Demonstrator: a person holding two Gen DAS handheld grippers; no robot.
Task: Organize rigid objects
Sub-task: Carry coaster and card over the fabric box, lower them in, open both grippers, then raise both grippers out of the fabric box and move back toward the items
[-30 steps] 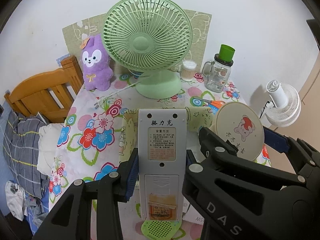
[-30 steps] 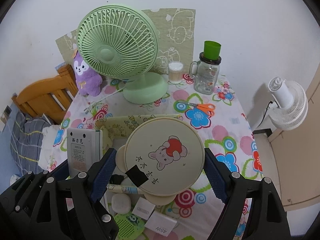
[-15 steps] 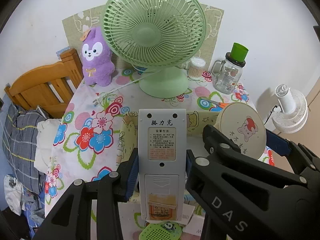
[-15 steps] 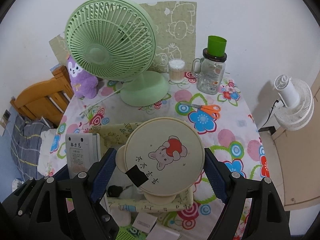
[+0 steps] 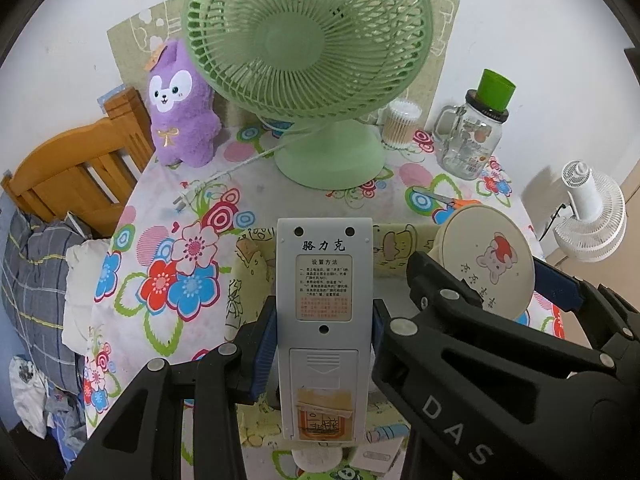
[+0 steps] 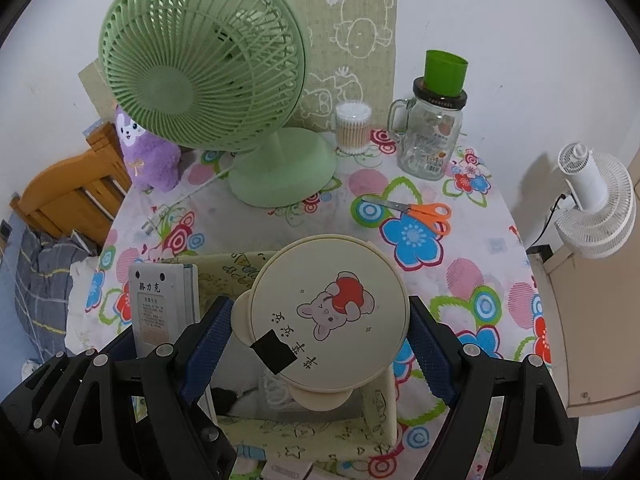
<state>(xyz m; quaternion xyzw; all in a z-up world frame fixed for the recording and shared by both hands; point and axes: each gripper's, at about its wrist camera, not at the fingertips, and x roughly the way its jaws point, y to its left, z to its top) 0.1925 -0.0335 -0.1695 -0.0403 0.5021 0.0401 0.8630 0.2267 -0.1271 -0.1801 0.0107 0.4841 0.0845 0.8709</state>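
Note:
My left gripper (image 5: 322,344) is shut on a grey remote control (image 5: 324,320), held upright with its back label facing me, above a yellow-green fabric storage box (image 5: 244,280). My right gripper (image 6: 320,336) is shut on a round cream lid with a cartoon rabbit (image 6: 328,312), held over the same box (image 6: 320,424). The remote also shows in the right wrist view (image 6: 164,304), and the lid in the left wrist view (image 5: 488,264). Inside the box I see a dark object and a white one, partly hidden by the lid.
On the flowered tablecloth (image 6: 440,280) stand a green desk fan (image 6: 224,92), a purple plush (image 5: 180,108), a cotton swab jar (image 6: 352,128), a glass mug jar with a green cup (image 6: 436,128) and orange scissors (image 6: 424,212). A wooden chair (image 5: 76,172) and a white fan (image 6: 596,208) flank the table.
Both grippers have moved forward toward the fan with their objects. The box now lies directly under them, and the small items at the table's near edge have slid out of view.

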